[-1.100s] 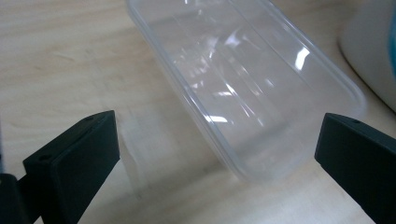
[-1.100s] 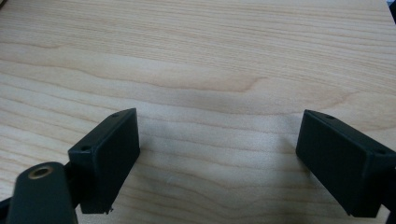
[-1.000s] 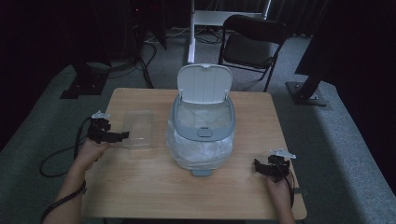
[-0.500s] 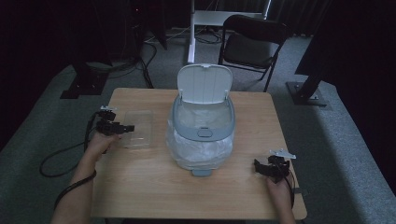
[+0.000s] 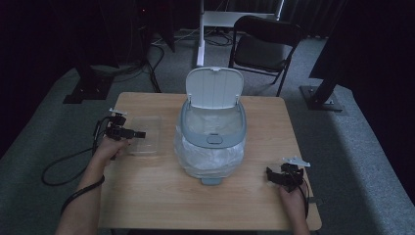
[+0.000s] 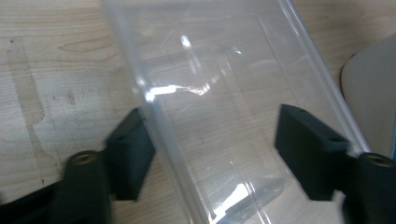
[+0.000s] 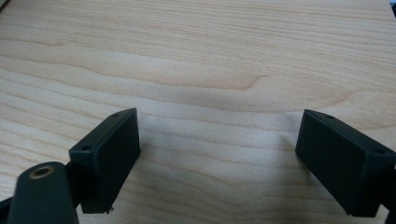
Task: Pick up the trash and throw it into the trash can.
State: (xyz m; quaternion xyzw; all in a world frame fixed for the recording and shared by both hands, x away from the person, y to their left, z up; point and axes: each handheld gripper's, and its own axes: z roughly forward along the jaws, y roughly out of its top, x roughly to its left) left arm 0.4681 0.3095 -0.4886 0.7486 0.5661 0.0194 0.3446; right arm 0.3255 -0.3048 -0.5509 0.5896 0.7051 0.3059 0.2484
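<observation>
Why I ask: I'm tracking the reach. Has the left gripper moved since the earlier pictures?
Yes. In the high view the left gripper has moved toward the bin, over the clear plastic container. Its jaws have just been closing, with the container between them.

**No words to read**

No letters, numbers, brand names or signs can be read anywhere. The white bin (image 5: 210, 132), the clear plastic box (image 6: 224, 116) and the wooden table (image 7: 196, 60) all look plain.

Wooden table (image 5: 147, 196) — bin (image 5: 210, 147), seemingly clear tray (image 5: 144, 134)
</observation>
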